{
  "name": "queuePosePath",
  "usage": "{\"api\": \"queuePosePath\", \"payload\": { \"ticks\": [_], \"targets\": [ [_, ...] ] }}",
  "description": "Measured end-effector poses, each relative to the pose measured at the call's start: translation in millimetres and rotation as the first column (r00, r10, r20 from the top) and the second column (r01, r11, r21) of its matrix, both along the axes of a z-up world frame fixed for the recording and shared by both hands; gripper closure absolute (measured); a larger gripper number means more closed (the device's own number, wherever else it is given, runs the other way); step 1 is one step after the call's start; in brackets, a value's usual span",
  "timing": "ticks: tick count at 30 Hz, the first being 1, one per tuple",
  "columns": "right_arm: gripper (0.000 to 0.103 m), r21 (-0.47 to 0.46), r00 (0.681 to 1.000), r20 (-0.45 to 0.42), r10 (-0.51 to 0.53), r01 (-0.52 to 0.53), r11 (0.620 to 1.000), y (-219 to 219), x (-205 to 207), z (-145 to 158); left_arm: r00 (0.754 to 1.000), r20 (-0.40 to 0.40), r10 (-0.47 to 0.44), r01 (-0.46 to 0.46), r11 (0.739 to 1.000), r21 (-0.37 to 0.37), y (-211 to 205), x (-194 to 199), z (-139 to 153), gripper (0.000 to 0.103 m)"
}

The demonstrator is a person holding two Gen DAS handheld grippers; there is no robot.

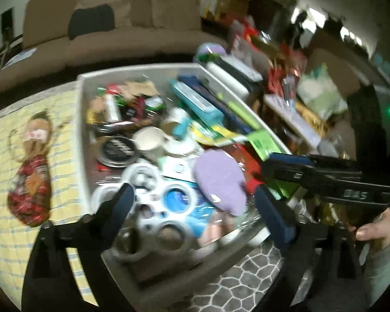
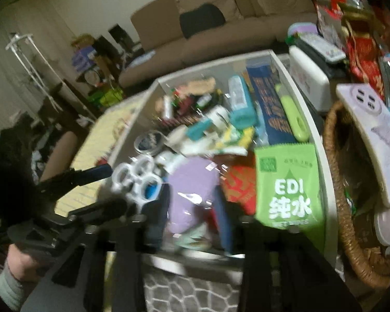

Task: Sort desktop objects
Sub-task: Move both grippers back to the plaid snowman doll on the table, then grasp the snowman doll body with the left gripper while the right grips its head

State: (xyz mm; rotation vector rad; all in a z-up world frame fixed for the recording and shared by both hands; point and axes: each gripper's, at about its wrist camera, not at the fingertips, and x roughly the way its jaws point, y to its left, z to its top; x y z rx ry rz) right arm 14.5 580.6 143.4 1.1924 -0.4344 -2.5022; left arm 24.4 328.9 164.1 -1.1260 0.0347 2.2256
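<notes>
A clear plastic bin (image 1: 82,119) holds many small objects. My left gripper (image 1: 197,205) is open above the bin's near end, its fingers either side of a white multi-ring plastic piece (image 1: 163,208) and a flat purple pad (image 1: 218,179). My right gripper (image 2: 192,208) is open over the same purple pad (image 2: 192,184), which lies between its fingers; whether they touch it is unclear. The right gripper also shows in the left wrist view (image 1: 262,174). The white ring piece (image 2: 137,176) lies left of it. A green wet-wipes pack (image 2: 286,184) leans on the bin's right wall.
A doll (image 1: 32,166) lies on a yellow checked cloth (image 1: 2,234) left of the bin. A wicker basket (image 2: 335,171) with a lilac power strip (image 2: 371,135) stands right of it. A white mug (image 1: 150,143), black tin (image 1: 117,148), teal case (image 1: 195,101) fill the bin. A sofa stands behind.
</notes>
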Motion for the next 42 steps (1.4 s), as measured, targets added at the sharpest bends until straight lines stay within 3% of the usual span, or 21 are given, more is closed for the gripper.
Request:
{"api": "queuePosePath", "payload": {
  "ticks": [2, 8, 13, 20, 23, 26, 30, 36, 42],
  "targets": [
    [0.035, -0.026, 0.999, -0.033, 0.009, -0.010, 1.000, -8.2, 4.1, 11.7, 0.999, -0.025, 0.048, -0.048, 0.999, 0.000, -28.2, -3.1, 7.6, 0.002],
    [0.029, -0.084, 0.996, -0.057, 0.071, -0.076, 0.994, -44.5, -2.0, 29.9, 0.971, -0.013, 0.239, -0.239, 0.971, 0.000, -125.5, -27.1, -0.1, 0.001],
    [0.026, -0.151, 0.990, -0.030, 0.135, -0.138, 0.979, -93.5, -33.9, 38.6, 0.913, 0.052, 0.404, -0.404, 0.915, -0.005, -202.9, -48.1, -36.6, 0.001],
    [0.026, -0.151, 0.977, 0.008, 0.214, -0.211, 0.966, -189.1, -108.4, 48.3, 0.847, 0.209, 0.488, -0.517, 0.847, 0.120, -249.2, -72.9, -89.4, 0.001],
    [0.026, -0.120, 0.968, 0.067, 0.240, -0.231, 0.965, -234.5, -149.2, 36.7, 0.845, 0.215, 0.490, -0.522, 0.843, 0.132, -256.1, -81.4, -103.2, 0.001],
    [0.026, 0.003, 0.965, 0.126, 0.228, -0.230, 0.973, -277.2, -188.4, 15.0, 0.842, 0.226, 0.490, -0.523, 0.844, 0.116, -259.5, -90.6, -114.7, 0.001],
    [0.026, 0.083, 0.953, 0.241, 0.182, -0.207, 0.975, -312.6, -234.0, -32.5, 0.835, 0.236, 0.497, -0.525, 0.848, 0.074, -261.7, -105.9, -128.3, 0.001],
    [0.025, 0.113, 0.941, 0.316, 0.123, -0.166, 0.980, -323.0, -265.2, -80.4, 0.836, 0.233, 0.497, -0.523, 0.850, 0.063, -259.9, -117.3, -141.0, 0.001],
    [0.023, 0.144, 0.930, 0.359, 0.080, -0.140, 0.980, -326.6, -283.2, -106.6, 0.860, 0.170, 0.481, -0.489, 0.872, 0.006, -247.8, -121.8, -144.3, 0.000]
  ]
}}
